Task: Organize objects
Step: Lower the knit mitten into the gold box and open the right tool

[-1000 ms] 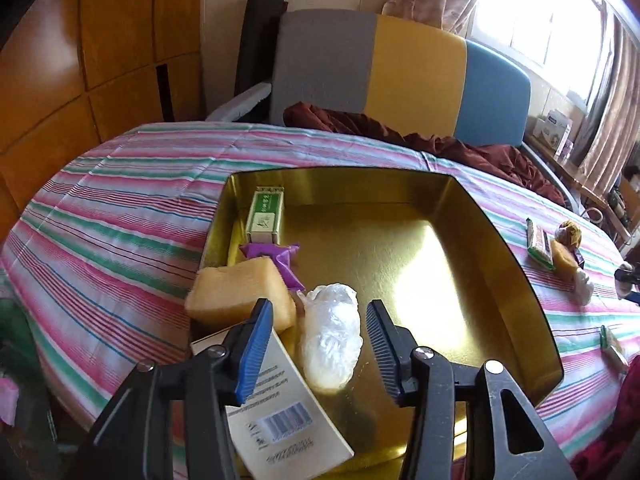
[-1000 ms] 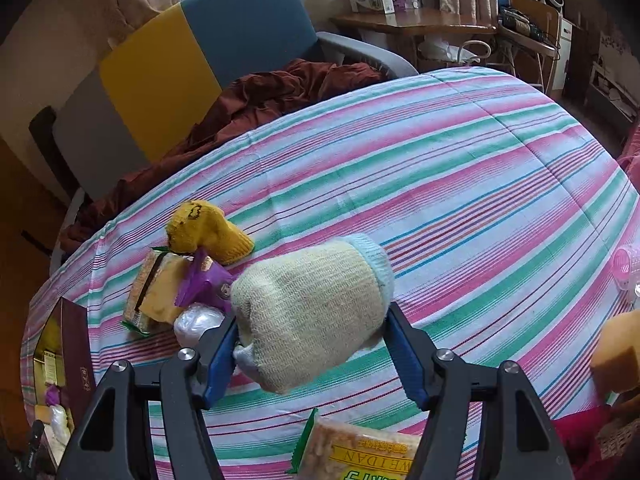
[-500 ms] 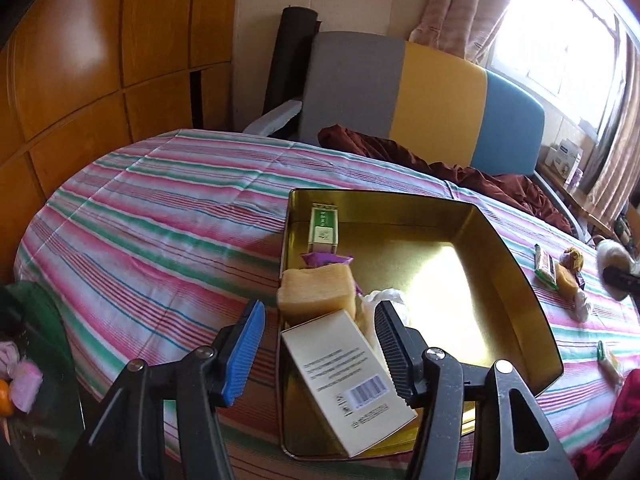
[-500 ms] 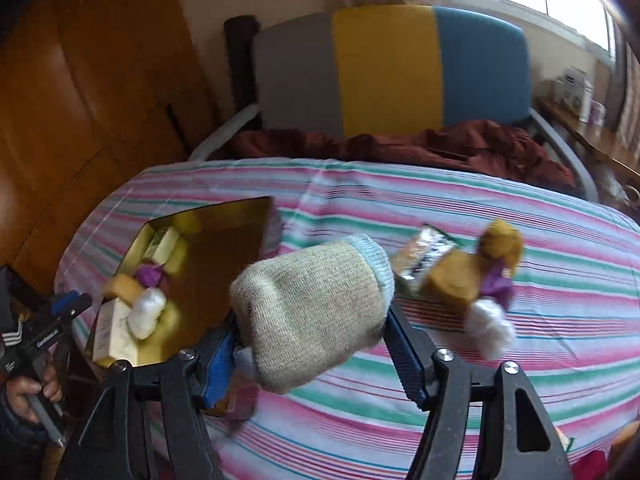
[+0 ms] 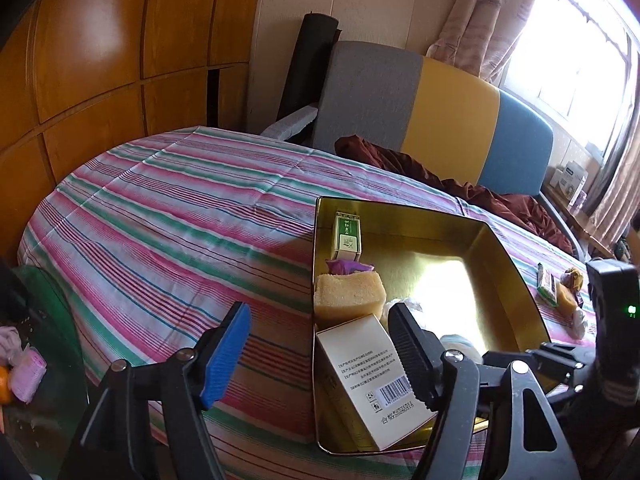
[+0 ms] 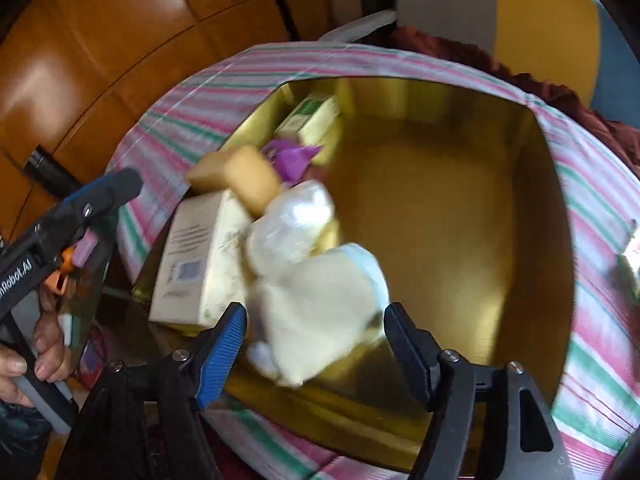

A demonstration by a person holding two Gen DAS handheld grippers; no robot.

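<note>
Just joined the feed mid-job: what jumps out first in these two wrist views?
The shiny gold tray on the striped tablecloth dominates both views, with a white box, a yellow sponge and a green packet packed along its left side. In the right wrist view, a cream knitted sock, blurred, sits between the open fingers of the right gripper, over the tray's near edge. The left gripper hangs open and empty at the tray's left rim.
</note>
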